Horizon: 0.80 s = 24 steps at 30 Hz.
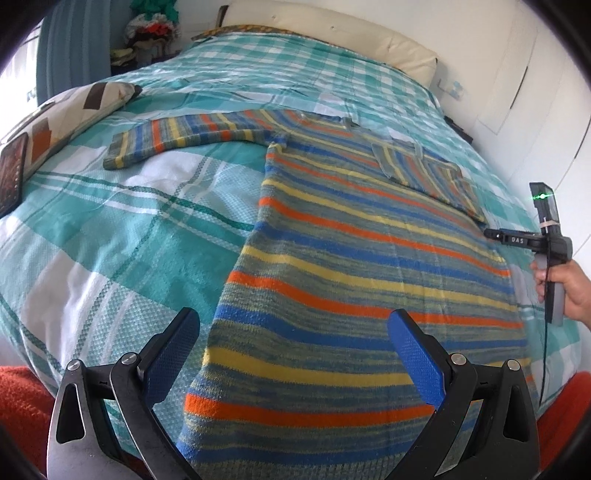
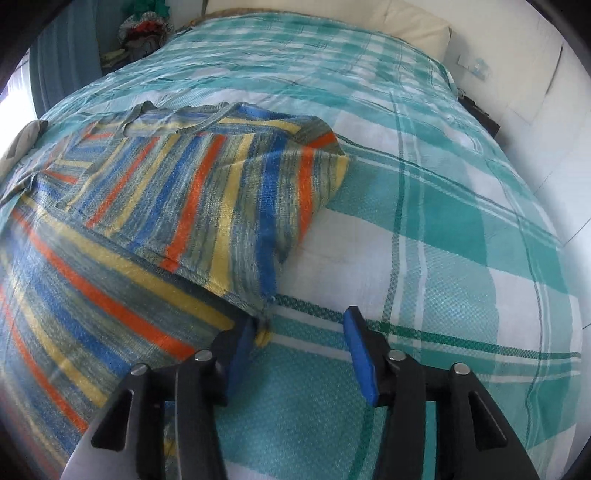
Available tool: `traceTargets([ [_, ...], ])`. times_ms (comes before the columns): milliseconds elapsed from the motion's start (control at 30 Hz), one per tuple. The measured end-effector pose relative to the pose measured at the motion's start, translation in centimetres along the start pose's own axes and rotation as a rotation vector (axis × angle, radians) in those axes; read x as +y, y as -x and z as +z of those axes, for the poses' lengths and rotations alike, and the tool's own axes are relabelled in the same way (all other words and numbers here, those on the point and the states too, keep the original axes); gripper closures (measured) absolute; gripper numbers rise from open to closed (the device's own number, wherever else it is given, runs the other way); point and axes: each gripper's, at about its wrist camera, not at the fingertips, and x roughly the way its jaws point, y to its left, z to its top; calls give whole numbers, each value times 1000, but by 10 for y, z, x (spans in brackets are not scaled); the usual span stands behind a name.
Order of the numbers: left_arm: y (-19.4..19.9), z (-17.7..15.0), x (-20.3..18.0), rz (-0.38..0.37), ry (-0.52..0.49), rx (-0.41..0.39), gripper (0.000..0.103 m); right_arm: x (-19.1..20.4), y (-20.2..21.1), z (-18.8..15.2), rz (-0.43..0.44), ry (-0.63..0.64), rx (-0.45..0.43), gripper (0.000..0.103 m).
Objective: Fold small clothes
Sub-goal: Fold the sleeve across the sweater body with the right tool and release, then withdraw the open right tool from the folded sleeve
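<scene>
A striped knit sweater [image 1: 354, 266] in blue, orange, yellow and grey lies flat on the bed. Its left sleeve [image 1: 177, 138] stretches out to the left. Its right sleeve [image 1: 428, 171] is folded over the body. My left gripper [image 1: 293, 332] is open and empty, hovering over the sweater's lower hem. My right gripper [image 2: 299, 326] is open and empty beside the sweater's right edge, its left fingertip [image 2: 245, 332] next to the folded sleeve's [image 2: 229, 206] cuff. The right gripper also shows in the left wrist view [image 1: 491, 233], held by a hand.
The bed carries a teal and white plaid cover [image 1: 110, 236]. A patterned pillow [image 1: 74, 110] and a dark tablet [image 1: 13, 171] lie at the left. A cream headboard cushion [image 1: 332, 33] and white wall [image 1: 535, 92] are beyond. Orange fabric [image 1: 22, 398] lies at the near edge.
</scene>
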Motion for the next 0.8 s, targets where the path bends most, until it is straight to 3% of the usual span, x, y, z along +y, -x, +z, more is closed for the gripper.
traceTargets([
  [100, 1, 0, -1, -4, -11, -4, 1, -9, 19, -3, 44, 14, 0, 48],
  [167, 2, 0, -4, -13, -17, -11, 1, -7, 36, 3, 81, 2, -22, 54],
  [233, 2, 0, -9, -14, -35, -16, 1, 2, 45, 21, 168, -25, -50, 64],
  [367, -4, -3, -17, 9, -80, 3, 1, 24, 35, 58, 295, -65, -68, 67],
  [433, -7, -6, -21, 20, -108, 17, 1, 31, 10, 62, 278, -77, -16, 67],
  [500, -8, -7, -24, 26, -133, 28, 1, 29, -24, 51, 168, -96, 101, 68],
  [533, -7, -8, -26, 28, -145, 26, 1, 21, -32, 44, 145, -133, 118, 67],
  [667, -2, -8, -33, 12, -182, 2, 1, 2, -3, 31, 127, -263, 49, 66],
  [800, 2, -9, -46, -4, -223, -16, 1, 18, 57, 7, 199, -169, -31, 66],
])
